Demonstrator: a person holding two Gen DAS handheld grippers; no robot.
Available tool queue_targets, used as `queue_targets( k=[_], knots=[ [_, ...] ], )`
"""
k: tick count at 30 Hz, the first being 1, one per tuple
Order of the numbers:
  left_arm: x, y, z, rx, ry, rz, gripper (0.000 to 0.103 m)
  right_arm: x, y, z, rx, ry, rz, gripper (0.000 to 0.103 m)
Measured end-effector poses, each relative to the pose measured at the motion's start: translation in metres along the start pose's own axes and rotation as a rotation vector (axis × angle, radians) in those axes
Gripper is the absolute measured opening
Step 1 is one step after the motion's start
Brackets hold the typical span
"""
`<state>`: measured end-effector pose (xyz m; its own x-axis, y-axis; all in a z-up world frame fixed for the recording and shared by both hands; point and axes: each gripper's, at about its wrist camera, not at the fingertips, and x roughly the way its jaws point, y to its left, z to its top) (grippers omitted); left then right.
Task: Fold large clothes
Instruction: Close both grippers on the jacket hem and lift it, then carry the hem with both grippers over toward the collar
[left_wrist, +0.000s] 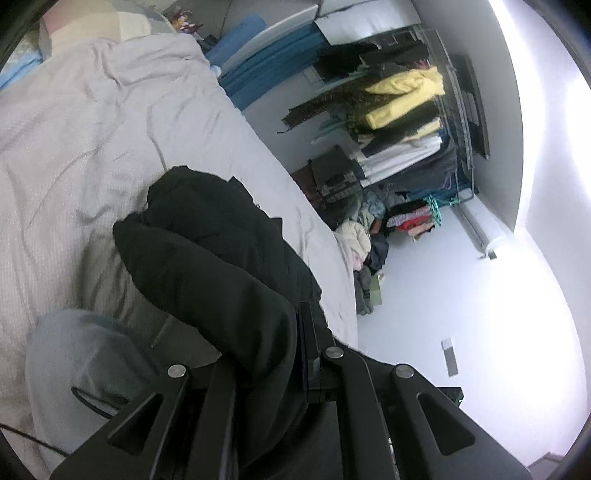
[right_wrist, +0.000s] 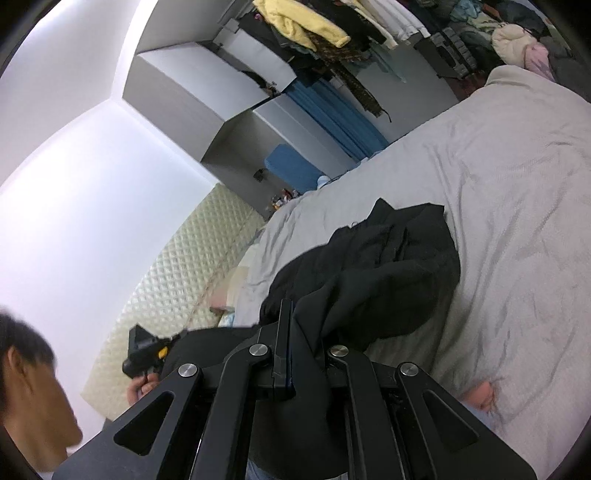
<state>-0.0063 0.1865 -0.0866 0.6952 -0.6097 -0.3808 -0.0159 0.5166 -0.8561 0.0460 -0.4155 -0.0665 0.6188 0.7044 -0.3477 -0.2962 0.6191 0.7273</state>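
Note:
A large black garment lies bunched on a grey bed cover. My left gripper is shut on one edge of it; the cloth drapes over the left finger and hides it. In the right wrist view the same black garment lies crumpled on the bed cover. My right gripper is shut on another edge, with cloth wrapped over the right finger. Both held edges are lifted off the bed. The left gripper's body shows at the lower left of the right wrist view.
A rack of hanging clothes stands past the bed's far side, with a pile of clothes on the floor. A padded headboard and blue mats are by the wall. The person's head is close at left.

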Motion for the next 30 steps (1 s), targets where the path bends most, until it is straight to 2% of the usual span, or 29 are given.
queue_targets(
  k=[7,13,18,25,30],
  knots=[
    [0.031,0.014,0.05,-0.088,-0.028,0.051,0.006,0.043,-0.02,0.058,0.066,-0.025,-0.007,0.005],
    [0.069,0.014,0.099,-0.096,-0.036,0.146,0.009,0.08,-0.055,0.098,0.207,-0.052,-0.017,0.005],
    [0.114,0.027,0.135,-0.123,-0.053,0.262,0.012,0.115,-0.088,0.121,0.32,-0.068,-0.056,0.005],
    [0.167,0.037,0.165,-0.17,0.012,0.399,0.013,0.166,-0.129,0.14,0.43,-0.028,-0.177,0.006],
    [0.208,0.053,0.185,-0.184,0.11,0.492,0.013,0.194,-0.152,0.147,0.465,0.011,-0.231,0.006]
  ],
)
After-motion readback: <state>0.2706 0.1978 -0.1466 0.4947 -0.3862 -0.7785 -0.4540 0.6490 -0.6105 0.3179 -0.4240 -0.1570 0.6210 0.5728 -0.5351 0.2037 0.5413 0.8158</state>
